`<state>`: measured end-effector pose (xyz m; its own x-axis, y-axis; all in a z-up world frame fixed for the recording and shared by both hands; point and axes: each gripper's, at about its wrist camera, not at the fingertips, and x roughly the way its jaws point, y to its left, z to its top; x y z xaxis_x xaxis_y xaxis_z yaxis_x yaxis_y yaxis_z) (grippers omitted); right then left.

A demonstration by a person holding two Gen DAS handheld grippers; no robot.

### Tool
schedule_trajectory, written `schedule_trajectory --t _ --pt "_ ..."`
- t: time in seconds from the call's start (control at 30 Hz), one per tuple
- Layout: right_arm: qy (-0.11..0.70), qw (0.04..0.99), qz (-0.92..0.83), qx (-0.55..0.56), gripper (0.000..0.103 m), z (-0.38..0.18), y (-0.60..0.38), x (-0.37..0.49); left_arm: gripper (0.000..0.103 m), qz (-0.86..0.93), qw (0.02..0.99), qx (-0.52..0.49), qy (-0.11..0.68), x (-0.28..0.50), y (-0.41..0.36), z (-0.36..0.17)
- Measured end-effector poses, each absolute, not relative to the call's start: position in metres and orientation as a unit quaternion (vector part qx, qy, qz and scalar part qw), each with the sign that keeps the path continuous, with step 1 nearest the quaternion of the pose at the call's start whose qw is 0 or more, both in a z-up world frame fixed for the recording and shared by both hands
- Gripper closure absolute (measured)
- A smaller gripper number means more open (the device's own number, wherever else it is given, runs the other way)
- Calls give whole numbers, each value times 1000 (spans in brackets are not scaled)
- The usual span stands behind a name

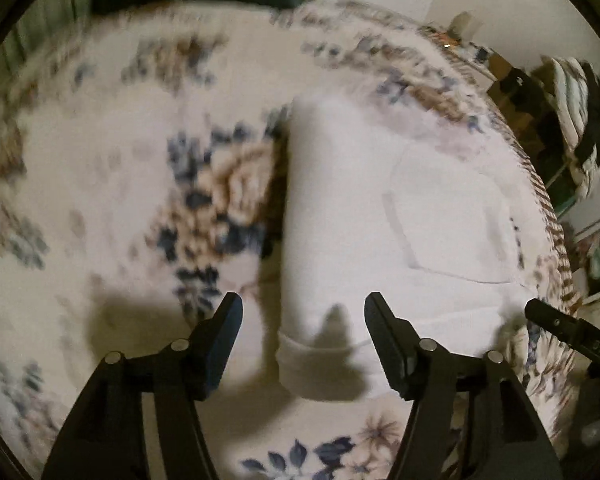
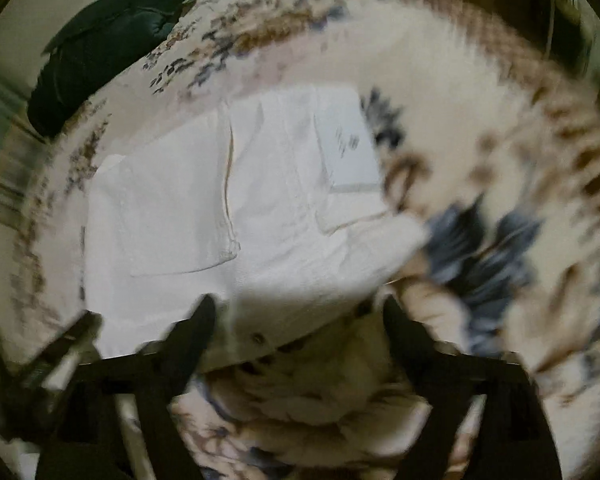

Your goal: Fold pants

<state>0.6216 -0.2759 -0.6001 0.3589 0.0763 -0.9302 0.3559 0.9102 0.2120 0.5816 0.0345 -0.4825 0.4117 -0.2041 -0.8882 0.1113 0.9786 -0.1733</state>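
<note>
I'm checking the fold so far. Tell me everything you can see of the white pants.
The white pants lie flat on the floral blanket, folded into a broad block. They look like thick cotton. A patch pocket, seams and a hemmed cuff show. Neither the open left gripper nor the open right gripper grips them.

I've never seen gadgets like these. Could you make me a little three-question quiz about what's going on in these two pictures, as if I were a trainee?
1. True or false: the left gripper is clamped shut on the white pants.
2. What do the pants lie on? A) a bare wooden table B) a floral blanket C) a tiled floor
3. Fill in: the dark green bundle lies at the blanket's far ____.

Key
1. False: its jaws stand open, with a cuffed leg end between them, untouched.
2. B
3. edge; it is clear of the pants.
</note>
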Motion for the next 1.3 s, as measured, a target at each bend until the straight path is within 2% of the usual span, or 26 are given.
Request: schedule_trajectory --t 0.07,0.1,0.13,0.4,0.93,1.1,1.3 --pt "550 814 -114 147 1 -579 -270 616 35 -81 849 -14 522 571 26 -462" --pt "544 820 -123 128 1 -569 -267 611 19 -74 850 -1 521 566 23 -455" --pt "539 824 -130 114 0 -559 -265 605 10 -65 854 10 516 558 19 -442" --pt "495 854 -143 65 0 -455 -252 526 9 -42 874 28 483 503 -2 -360" --pt "390 911 -129 32 0 -213 -246 321 9 -39 915 7 401 320 -26 -158" --pt "358 927 -114 18 0 -149 -233 252 9 -35 926 3 376 266 -26 -114" --pt "325 941 -95 7 0 -94 -218 183 9 -30 931 -4 364 219 -20 -88"
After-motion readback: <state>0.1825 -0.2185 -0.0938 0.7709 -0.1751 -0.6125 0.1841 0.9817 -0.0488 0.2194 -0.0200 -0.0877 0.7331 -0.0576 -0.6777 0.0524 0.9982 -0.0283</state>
